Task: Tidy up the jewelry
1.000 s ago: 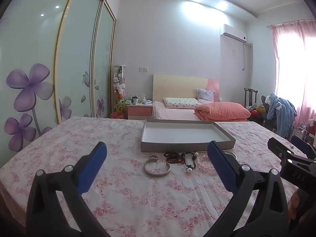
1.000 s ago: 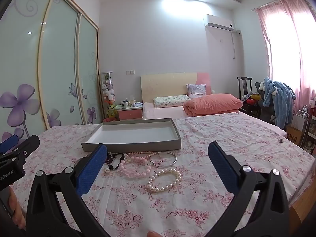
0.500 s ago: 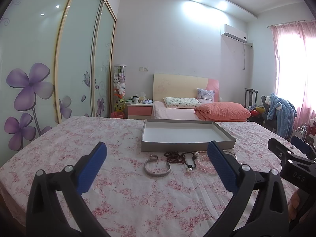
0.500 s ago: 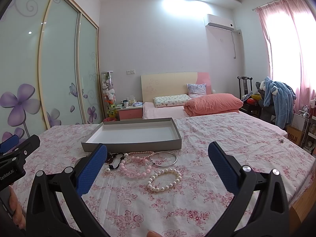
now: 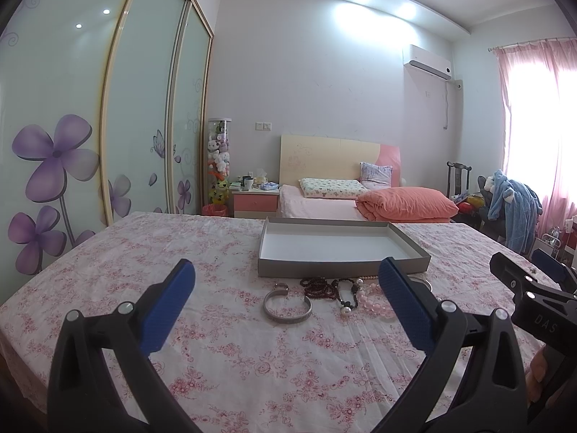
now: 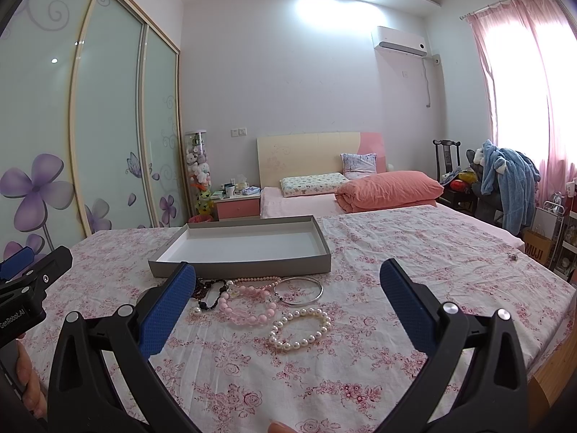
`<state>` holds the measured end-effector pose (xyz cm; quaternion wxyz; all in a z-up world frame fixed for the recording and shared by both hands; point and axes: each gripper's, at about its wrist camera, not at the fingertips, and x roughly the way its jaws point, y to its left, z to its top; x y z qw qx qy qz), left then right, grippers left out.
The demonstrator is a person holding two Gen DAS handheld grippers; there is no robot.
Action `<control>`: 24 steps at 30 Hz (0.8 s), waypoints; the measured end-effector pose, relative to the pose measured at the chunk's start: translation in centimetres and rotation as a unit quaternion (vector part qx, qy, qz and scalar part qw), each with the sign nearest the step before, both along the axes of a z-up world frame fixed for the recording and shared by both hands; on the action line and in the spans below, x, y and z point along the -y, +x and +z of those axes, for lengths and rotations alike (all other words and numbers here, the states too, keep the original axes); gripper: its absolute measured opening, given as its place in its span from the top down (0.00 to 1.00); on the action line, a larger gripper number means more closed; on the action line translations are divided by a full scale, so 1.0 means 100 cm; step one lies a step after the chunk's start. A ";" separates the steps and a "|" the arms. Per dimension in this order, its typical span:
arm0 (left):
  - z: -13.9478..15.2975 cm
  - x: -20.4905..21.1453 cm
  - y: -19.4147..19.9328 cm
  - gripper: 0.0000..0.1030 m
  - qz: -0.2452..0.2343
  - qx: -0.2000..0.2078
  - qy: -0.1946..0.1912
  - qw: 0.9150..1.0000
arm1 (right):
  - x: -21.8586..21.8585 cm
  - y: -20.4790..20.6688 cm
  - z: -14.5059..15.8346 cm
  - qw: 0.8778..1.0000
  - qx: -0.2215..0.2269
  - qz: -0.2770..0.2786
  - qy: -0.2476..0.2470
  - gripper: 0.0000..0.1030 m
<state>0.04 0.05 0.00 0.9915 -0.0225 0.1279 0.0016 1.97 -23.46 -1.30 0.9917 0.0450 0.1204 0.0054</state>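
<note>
Your left hand-held gripper hangs wide above the flowered cloth, blue pads spread far apart with nothing between them. Straight ahead of it lies the silver cuff, flat on the cloth, and just to its right the dark bead string. Your right hand-held gripper is spread wide too, holding nothing. Between its pads sits the pearl bracelet, nearest to you. Just beyond that, the pink bead bracelet and the thin silver bangle lie touching, with a fine pearl strand behind them. All the pieces lie on the cloth, in a row along the near wall of the grey tray, and none is inside it. Further back, the orange quilt is bundled on the bed.
</note>
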 end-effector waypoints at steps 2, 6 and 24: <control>0.000 0.000 0.000 0.04 0.000 0.000 0.000 1.000 | 0.000 0.000 0.000 1.000 0.000 0.000 0.000 0.02; 0.000 0.001 -0.001 0.04 0.000 0.001 0.000 1.000 | 0.000 0.000 0.000 1.000 0.000 0.000 0.000 0.02; 0.000 0.000 0.000 0.04 0.000 0.001 -0.001 1.000 | 0.001 -0.001 0.000 1.000 0.001 0.000 0.001 0.02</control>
